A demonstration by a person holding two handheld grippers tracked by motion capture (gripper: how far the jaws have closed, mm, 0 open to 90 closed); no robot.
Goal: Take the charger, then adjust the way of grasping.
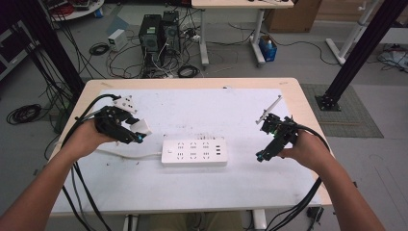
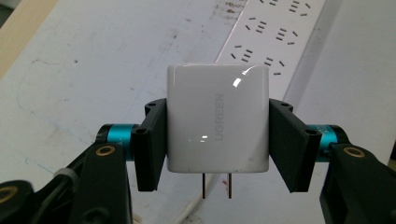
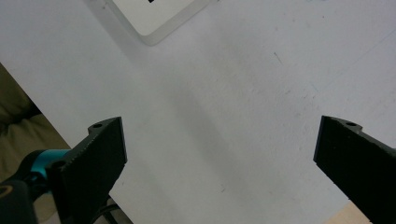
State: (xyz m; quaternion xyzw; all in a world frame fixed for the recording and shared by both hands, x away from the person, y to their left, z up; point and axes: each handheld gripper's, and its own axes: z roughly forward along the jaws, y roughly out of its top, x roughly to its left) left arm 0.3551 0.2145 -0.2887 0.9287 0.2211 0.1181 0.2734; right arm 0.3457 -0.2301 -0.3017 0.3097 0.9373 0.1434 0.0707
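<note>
White glossy square plastic wall charger (image 2: 218, 119) clamped between left gripper (image 2: 217, 140) jaws on its 2 flat sides, held up left of the white 6-outlet power strip (image 1: 194, 152). Likely light, rigid, slippery shell; side grip looks right, keep off the prongs. 2 metal prongs (image 2: 216, 185) point back toward the camera, prong axis roughly along the jaws. Right gripper (image 1: 272, 139) jaws wide apart, holding nothing, right of strip over white table mat (image 1: 202, 108).

The high view looks forward and down over the whole surface (image 1: 240, 187) (both tool views sit close above it), sharing the power strip (image 1: 194, 152).
</note>
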